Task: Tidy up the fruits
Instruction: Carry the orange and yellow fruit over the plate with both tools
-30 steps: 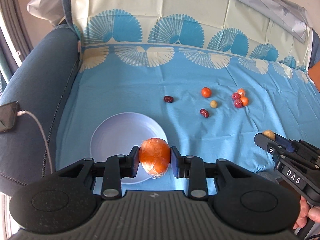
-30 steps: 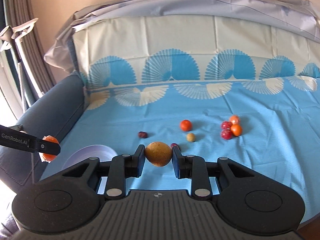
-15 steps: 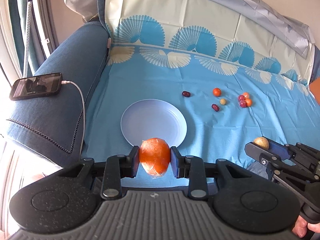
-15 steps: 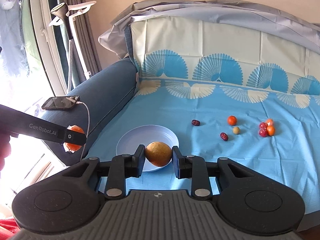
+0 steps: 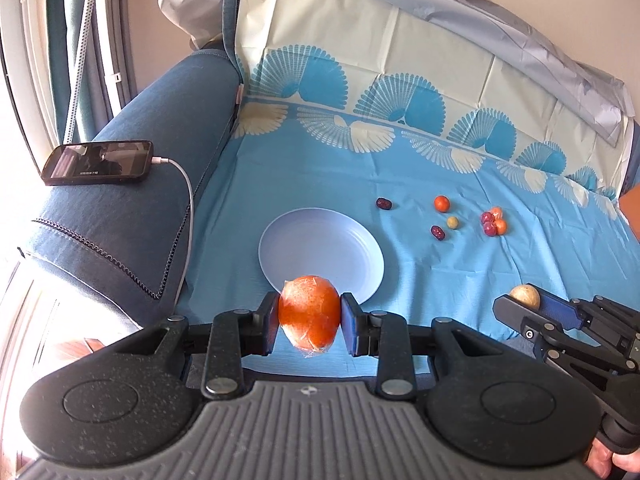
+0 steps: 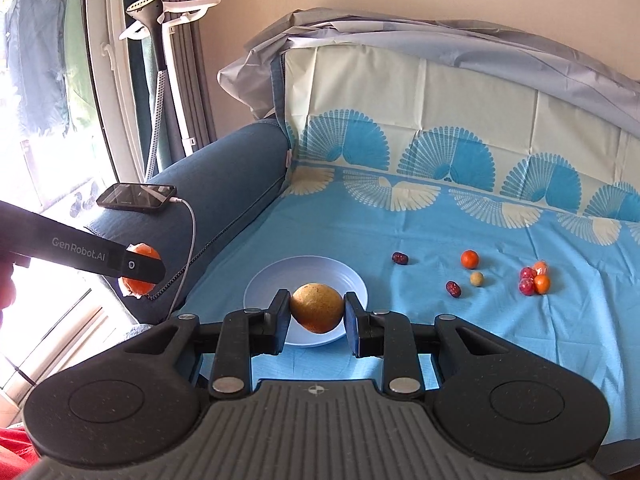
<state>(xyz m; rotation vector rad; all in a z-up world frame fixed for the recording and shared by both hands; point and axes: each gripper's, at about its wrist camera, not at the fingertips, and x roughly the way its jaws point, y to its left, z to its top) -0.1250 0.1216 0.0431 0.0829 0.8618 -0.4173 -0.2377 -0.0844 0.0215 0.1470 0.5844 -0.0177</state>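
I have the wrapped orange (image 5: 309, 322) clamped in my left gripper (image 5: 309, 323), held above the near rim of the empty plate (image 5: 320, 248). My right gripper (image 6: 317, 312) is closed on the yellow-brown fruit (image 6: 317, 307), also over that near rim. The small fruits (image 6: 476, 272) lie scattered toward the blue cloth's (image 6: 400, 240) far right.

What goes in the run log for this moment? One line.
left gripper: shut on wrapped orange fruit | right gripper: shut on round yellow-brown fruit | pale blue round plate: empty
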